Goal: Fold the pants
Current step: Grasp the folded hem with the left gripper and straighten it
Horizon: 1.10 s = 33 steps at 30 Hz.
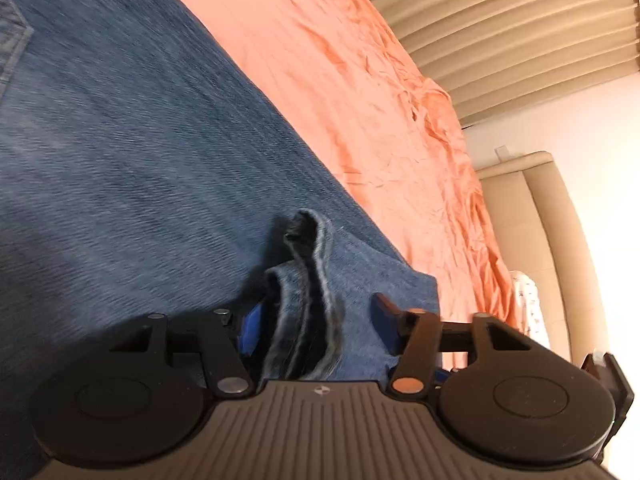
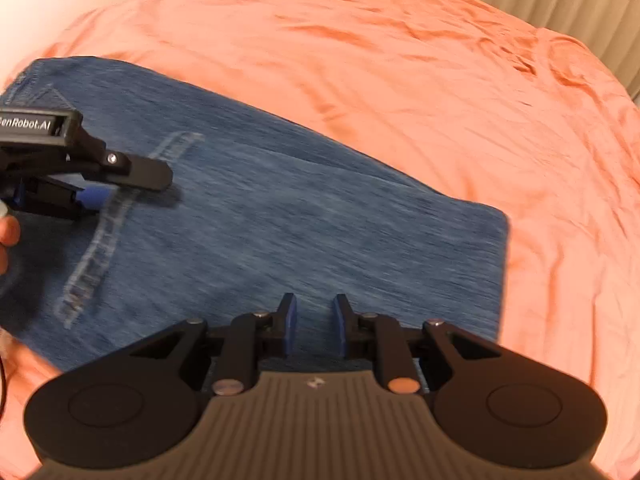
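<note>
Blue denim pants [image 2: 280, 220] lie folded on the orange bedsheet [image 2: 400, 80]. In the left wrist view a bunched hem of the pants [image 1: 308, 288] stands between the fingers of my left gripper [image 1: 316, 320], whose jaws are wide apart around it. The left gripper also shows in the right wrist view [image 2: 120, 188], just above the hem seam at the left of the pants. My right gripper [image 2: 314, 320] is open and empty, hovering over the near edge of the pants.
The orange sheet [image 1: 360, 80] covers the whole bed. A beige padded headboard [image 1: 540, 240] and pleated curtains [image 1: 520, 20] stand beyond the bed. A hand [image 2: 8, 236] holds the left gripper.
</note>
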### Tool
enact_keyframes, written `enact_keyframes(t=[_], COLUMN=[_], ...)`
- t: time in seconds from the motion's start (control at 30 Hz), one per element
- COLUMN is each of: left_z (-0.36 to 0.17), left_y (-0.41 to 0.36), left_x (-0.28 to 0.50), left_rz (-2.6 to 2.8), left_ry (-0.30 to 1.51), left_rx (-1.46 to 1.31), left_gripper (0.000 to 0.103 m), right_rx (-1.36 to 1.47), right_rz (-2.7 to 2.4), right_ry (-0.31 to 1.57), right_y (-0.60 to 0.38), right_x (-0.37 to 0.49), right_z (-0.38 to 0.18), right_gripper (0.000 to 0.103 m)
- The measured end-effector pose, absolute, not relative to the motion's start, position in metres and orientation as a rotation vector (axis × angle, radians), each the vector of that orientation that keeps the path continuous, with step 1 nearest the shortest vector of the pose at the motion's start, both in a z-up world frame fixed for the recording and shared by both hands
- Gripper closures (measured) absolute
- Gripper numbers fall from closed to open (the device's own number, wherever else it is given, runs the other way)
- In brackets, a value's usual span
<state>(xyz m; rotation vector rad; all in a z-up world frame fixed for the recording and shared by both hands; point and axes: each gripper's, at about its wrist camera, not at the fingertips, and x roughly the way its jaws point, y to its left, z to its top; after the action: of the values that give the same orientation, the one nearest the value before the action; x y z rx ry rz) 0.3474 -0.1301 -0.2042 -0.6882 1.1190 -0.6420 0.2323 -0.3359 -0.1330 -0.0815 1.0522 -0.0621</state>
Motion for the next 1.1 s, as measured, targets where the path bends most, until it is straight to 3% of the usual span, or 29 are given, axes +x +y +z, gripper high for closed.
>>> enact_keyframes(t=[0.03, 0.07, 0.2, 0.4, 0.5, 0.7, 0.93, 1.1], left_z=[-0.204, -0.201, -0.162, -0.084, -0.098, -0.157, -0.177, -0.179], left_y=[-0.132, -0.134, -0.148, -0.203, -0.210, -0.169, -0.166, -0.159], left_x=[0.348, 0.348, 0.328, 0.255, 0.273, 0.336, 0.356, 0.357], left_rz=[-0.642, -0.650, -0.765, -0.830, -0.805, -0.708, -0.701, -0.690], left_ry=[1.118, 1.108, 0.931, 0.432, 0.553, 0.892, 0.950, 0.969], left_rx=[-0.678, -0.659, -0.492, 0.213, 0.243, 0.014, -0.086, -0.091], left_gripper=[0.062, 0.079, 0.084, 0.084, 0.084, 0.083, 0.079, 0.071], right_rx=[-0.084, -0.086, -0.105, -0.037, 0.032, 0.081, 0.136, 0.200], right_rz=[-0.072, -0.080, -0.120, -0.201, -0.224, -0.233, -0.280, -0.318], right_ry=[1.055, 1.056, 1.055, 1.020, 1.004, 0.983, 0.914, 0.937], right_y=[-0.340, -0.344, -0.362, -0.401, -0.417, -0.430, -0.460, -0.476], right_x=[0.232, 0.231, 0.224, 0.211, 0.206, 0.204, 0.242, 0.277], right_z=[-0.134, -0.134, -0.136, -0.129, -0.125, -0.125, -0.128, -0.156], right_gripper=[0.089, 0.089, 0.088, 0.087, 0.085, 0.086, 0.098, 0.100])
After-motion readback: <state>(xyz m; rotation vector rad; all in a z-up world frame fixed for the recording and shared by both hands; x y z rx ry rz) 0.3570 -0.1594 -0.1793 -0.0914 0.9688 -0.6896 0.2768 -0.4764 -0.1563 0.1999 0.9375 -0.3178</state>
